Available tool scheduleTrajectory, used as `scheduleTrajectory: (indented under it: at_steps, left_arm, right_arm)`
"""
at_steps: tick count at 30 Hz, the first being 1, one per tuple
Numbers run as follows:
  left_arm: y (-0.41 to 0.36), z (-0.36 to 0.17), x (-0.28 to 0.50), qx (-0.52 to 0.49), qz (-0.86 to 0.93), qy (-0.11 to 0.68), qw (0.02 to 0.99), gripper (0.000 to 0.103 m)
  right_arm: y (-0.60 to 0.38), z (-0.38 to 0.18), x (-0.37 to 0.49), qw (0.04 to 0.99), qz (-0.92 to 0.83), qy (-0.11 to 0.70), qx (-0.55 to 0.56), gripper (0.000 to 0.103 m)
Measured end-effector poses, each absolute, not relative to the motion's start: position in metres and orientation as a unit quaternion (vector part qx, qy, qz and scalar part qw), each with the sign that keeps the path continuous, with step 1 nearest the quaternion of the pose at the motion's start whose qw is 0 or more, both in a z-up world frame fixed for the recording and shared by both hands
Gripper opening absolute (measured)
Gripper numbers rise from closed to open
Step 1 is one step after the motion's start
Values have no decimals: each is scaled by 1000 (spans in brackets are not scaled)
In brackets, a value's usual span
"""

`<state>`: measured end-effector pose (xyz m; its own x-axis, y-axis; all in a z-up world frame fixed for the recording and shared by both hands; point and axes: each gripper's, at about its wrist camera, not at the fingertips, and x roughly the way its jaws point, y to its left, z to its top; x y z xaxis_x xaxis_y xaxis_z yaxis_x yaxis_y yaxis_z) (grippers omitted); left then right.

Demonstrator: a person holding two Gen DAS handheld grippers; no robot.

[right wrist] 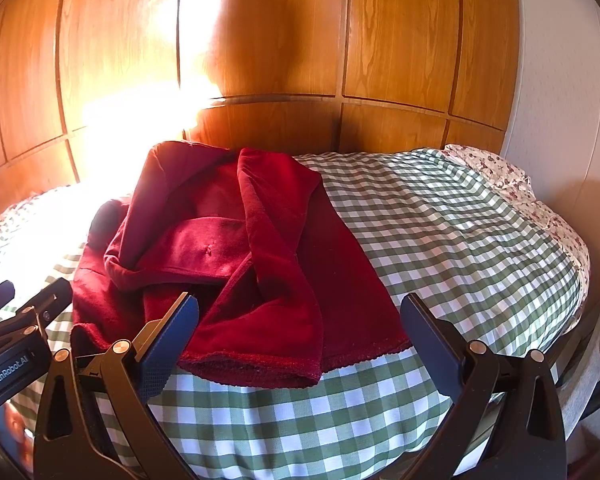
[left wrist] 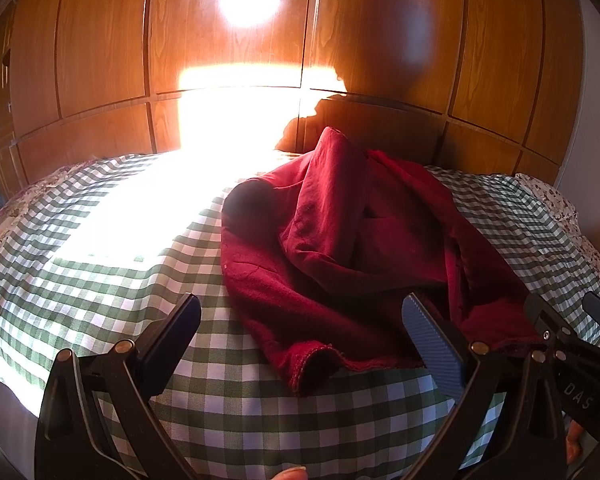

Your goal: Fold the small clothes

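A dark red fleece garment (left wrist: 340, 248) lies crumpled on a green and white checked cover (left wrist: 100, 264); it also shows in the right wrist view (right wrist: 236, 256). My left gripper (left wrist: 300, 320) is open and empty, its fingers wide apart just in front of the garment's near hem. My right gripper (right wrist: 300, 320) is open and empty, its fingers either side of the garment's near hem, above the cover (right wrist: 460, 240). The right gripper shows at the right edge of the left wrist view (left wrist: 568, 328), and the left gripper at the left edge of the right wrist view (right wrist: 24, 312).
Wooden wardrobe panels (left wrist: 380, 60) stand right behind the bed. Strong sunlight (left wrist: 204, 128) washes out the cover's far left. A floral sheet (right wrist: 512, 184) shows at the bed's far right, next to a white wall (right wrist: 560, 100).
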<state>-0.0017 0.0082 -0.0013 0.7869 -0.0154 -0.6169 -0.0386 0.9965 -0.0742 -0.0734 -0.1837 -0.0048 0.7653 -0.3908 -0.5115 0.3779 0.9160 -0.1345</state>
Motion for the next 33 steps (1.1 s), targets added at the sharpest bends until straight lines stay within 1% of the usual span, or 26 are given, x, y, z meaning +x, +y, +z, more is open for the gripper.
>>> scheduleTrajectory:
  at_steps: [21,24,29,33]
  left_arm:
    - [8,-4,1,-43,0,332,942,100]
    - [10,-8,5,-49,-8,344,937,100]
    - [14,-21,18,-65,-32,398,914,100]
    - [12,-22,23,-60,-38,401,914,100]
  right_arm:
    - [-183,-6,-72,938,-204,279,-15,100]
    - [-185,-7,-71,940,-197,280,-10,100]
    - [-203,-9,-69,936,-191,295,14,100]
    - [-221,-7,-70,933,-198,297,39,100]
